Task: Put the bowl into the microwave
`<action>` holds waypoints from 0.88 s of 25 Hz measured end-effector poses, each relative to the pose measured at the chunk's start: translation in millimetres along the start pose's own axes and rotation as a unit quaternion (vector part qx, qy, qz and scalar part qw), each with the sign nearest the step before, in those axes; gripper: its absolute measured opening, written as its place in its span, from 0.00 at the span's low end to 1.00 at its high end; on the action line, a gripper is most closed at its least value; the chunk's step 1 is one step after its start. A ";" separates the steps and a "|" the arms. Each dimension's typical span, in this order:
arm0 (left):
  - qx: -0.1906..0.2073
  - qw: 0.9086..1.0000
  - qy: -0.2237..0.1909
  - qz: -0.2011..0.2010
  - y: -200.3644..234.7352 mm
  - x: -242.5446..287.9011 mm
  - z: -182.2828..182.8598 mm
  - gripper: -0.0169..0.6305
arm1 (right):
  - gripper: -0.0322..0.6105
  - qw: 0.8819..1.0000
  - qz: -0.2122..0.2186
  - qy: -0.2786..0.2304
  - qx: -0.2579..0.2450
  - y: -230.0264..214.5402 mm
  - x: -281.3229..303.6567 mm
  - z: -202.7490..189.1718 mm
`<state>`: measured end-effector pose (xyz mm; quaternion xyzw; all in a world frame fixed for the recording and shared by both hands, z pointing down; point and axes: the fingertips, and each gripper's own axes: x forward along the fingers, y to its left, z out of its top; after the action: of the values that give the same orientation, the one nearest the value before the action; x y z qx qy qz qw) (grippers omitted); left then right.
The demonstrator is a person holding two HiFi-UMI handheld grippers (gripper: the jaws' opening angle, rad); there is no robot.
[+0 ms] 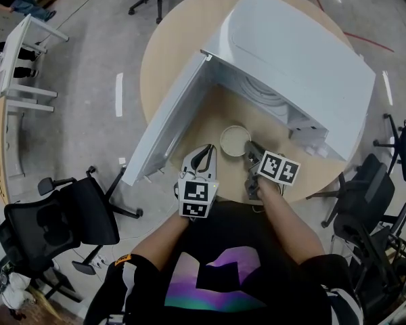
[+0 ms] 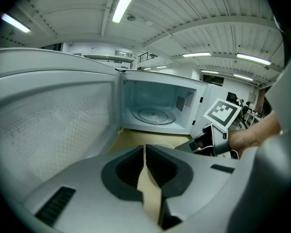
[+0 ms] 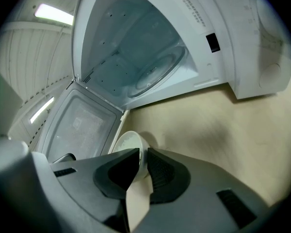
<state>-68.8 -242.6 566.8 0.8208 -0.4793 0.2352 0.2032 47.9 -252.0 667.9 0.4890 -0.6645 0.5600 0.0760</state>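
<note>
Clamped on the bowl, the right gripper (image 3: 141, 153) had one jaw inside the rim and the other against the outer wall, a thin pinch on the side nearest me. The bowl (image 3: 126, 142) sat just in front of the microwave's mouth, and I could not tell whether it rested on the table (image 1: 169, 53) or was barely lifted. I judged the step in hand to be the carry into the cavity. Done well, that meant keeping the rim level, since a one-sided pinch would let the bowl swing. It also meant lifting enough to clear the front sill and then moving straight forward to set the bowl down on the glass turntable (image 3: 157, 72). The left gripper (image 2: 144, 149) was drawn shut on nothing and hovered low beside the bowl, on the door side. I would have held it back so that it did not crowd the path. The open door (image 1: 166, 124) stood out to the left and formed a wall along that side. The microwave (image 1: 304, 53) had its control panel to the right of the opening, so the free lane ran straight ahead, between door and panel. The cavity looked bare and comfortably wider than the bowl, though the ceiling of the opening left less slack for the gripper body above the rim. Behind the bowl, the table edge lay close to my body, so backing out would need care.
</note>
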 end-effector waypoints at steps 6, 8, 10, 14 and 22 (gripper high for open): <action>-0.001 1.000 -0.004 0.003 -0.6 -3.0 0.0 0.10 | 0.13 0.999 0.013 -0.010 0.037 -2.1 -2.7 0.5; -0.002 1.000 -0.005 0.003 -0.2 -4.9 0.8 0.10 | 0.13 0.999 0.014 -0.013 0.039 -0.5 -4.2 1.0; -0.002 1.000 -0.007 0.004 0.5 -6.8 1.5 0.10 | 0.13 0.999 0.016 -0.016 0.041 1.5 -5.9 1.5; -0.003 1.000 -0.010 0.005 0.7 -10.5 1.4 0.10 | 0.12 0.998 0.024 -0.025 0.047 7.6 -11.1 3.7; -0.004 1.000 -0.027 0.003 -2.6 -19.8 6.5 0.10 | 0.12 0.996 0.052 -0.054 0.054 35.3 -31.3 15.2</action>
<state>-73.8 -231.4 549.8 0.8244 -0.4881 0.2118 0.1930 44.7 -250.5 618.5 0.4865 -0.6609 0.5713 -0.0162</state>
